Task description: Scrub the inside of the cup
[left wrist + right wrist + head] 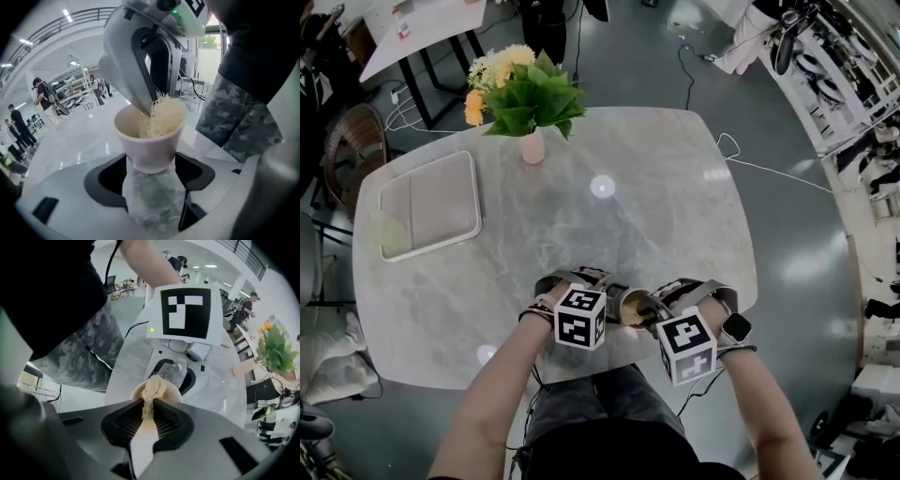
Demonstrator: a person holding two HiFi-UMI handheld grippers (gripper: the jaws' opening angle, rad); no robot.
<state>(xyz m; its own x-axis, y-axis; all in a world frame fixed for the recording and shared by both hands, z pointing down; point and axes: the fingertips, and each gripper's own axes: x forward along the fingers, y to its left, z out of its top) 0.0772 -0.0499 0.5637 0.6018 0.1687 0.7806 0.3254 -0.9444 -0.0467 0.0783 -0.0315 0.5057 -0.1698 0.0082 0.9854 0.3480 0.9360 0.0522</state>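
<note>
We see a big pale stone bench point(675, 234) on a shiny grey floor point(628, 66). A round spot of light point(602, 186) shines on it. A pot of flowers point(525, 98) and a white tray point(431, 204) sit there. A white table point(431, 23), a woven chair point(352, 141) and a loose cable point(769, 170) are nearby.

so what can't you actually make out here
Inside bottom of the pale round cup: left gripper view, hidden by the beige fibrous scrubber.
Most of the cup's outer wall: right gripper view, hidden by the right gripper.
Pale greenish thing on the white rectangular tray: head view, too small to identify.
</note>
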